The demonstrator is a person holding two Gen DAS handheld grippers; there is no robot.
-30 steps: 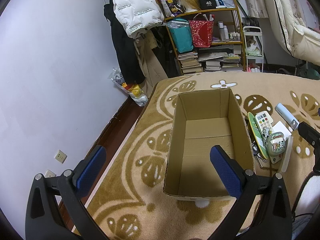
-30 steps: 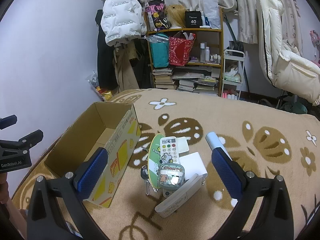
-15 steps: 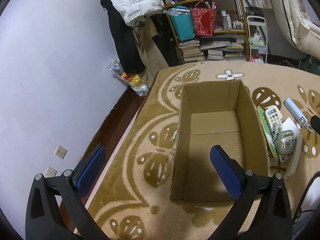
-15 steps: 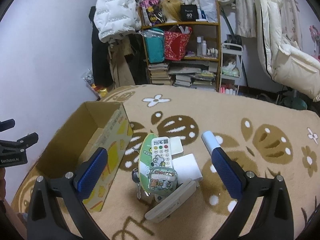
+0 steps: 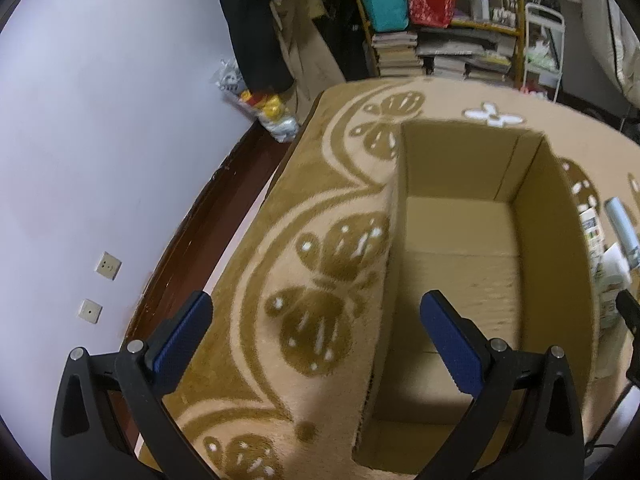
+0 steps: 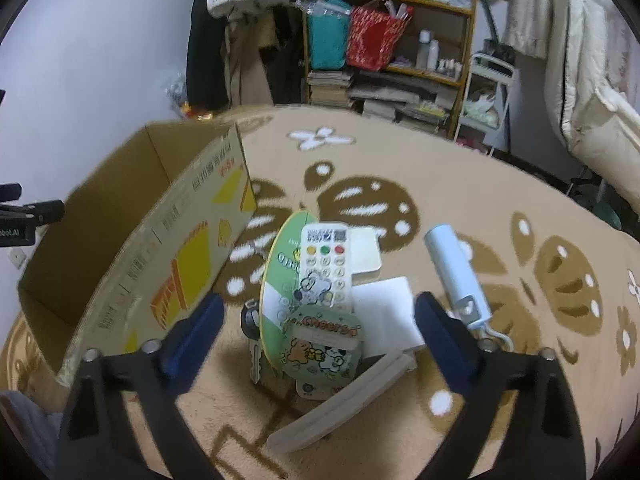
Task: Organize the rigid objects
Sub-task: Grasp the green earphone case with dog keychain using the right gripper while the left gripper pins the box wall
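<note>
Over by the wall side the left gripper (image 5: pixel 316 322) hung with its blue-padded fingers (image 5: pixel 182 330) spread wide and nothing between them, straddling the near left wall of the cardboard box (image 5: pixel 556 240); one finger stood over the patterned rug (image 5: pixel 288 200), the other over the bare inside of the box; nothing lay in the box that I could see, so the sorting looked not yet begun. To the right of the box, just beside its printed side (image 6: pixel 168 264), the things to be tidied sat in a loose heap on the rug: a key (image 6: pixel 253 344) nearest the box, then a green oval board (image 6: pixel 276 280) with a white remote (image 6: pixel 326 264) lying on it, a cartoon-printed case (image 6: pixel 324 346) resting over the near end of both, a white square block (image 6: pixel 386 312) touching them, and a long pale bar (image 6: pixel 340 396) slanting along the front; a light-blue tube (image 6: pixel 456 276) lay a little apart on the far right. The right gripper (image 6: pixel 316 336) hovered above that heap, fingers released and holding nothing, the case roughly between them. I judged this the reach for a first pick; the next move called for lowering onto the topmost piece, likely the case, and closing across its narrower width without dragging the remote beneath, then carrying it left over the box wall.
</note>
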